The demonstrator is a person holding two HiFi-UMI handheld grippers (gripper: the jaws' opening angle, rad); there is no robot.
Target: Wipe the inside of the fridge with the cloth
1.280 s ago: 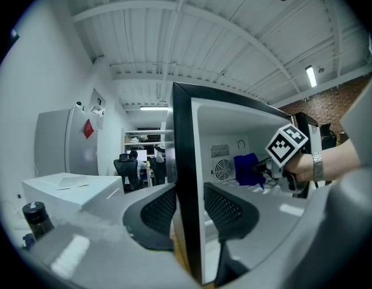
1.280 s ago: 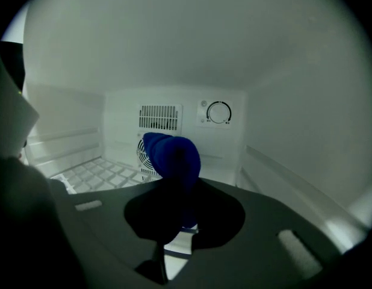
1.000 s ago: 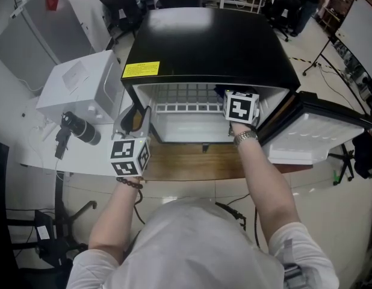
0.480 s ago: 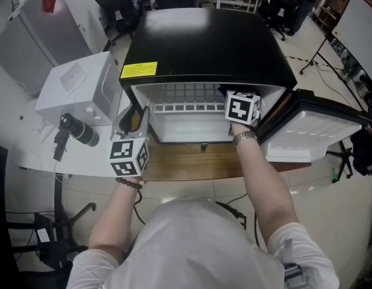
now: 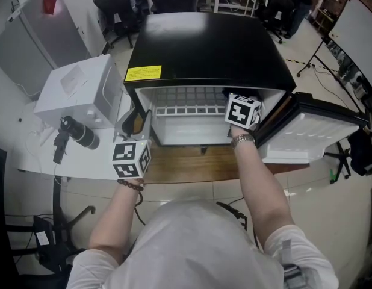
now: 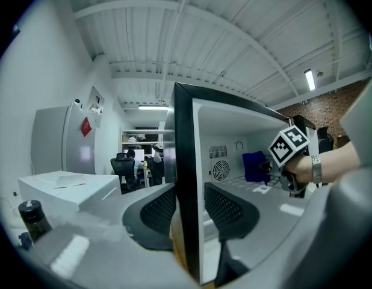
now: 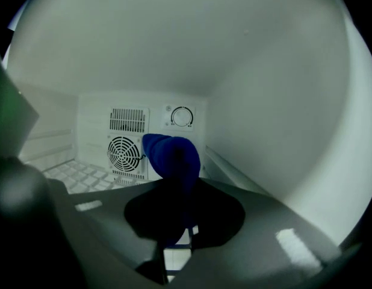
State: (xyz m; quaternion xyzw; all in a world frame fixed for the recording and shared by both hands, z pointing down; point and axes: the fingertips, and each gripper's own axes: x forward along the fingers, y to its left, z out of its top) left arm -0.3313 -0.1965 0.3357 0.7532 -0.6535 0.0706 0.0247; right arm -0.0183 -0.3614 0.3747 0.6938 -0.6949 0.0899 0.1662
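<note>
Cloth [image 7: 172, 155], blue and bunched, pinched in closed jaws of right gripper [image 7: 177, 188], inside fridge [image 6: 185, 161], upper compartment. Only right gripper view shows fan grille [image 7: 124, 153] and dial [image 7: 182, 117] on back wall, just beyond cloth. Left gripper [image 6: 189, 206] clamped astride front edge of fridge's left wall. Its view catches right gripper and cloth side-on, well to its right.

wooden table [image 5: 186, 164]: 1 black fridge [image 5: 204, 47] | white table [image 5: 65, 161]: 1 white box [image 5: 77, 89]

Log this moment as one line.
right gripper: shut on blue cloth, inside fridge | left gripper: clamped on left wall | door: open
</note>
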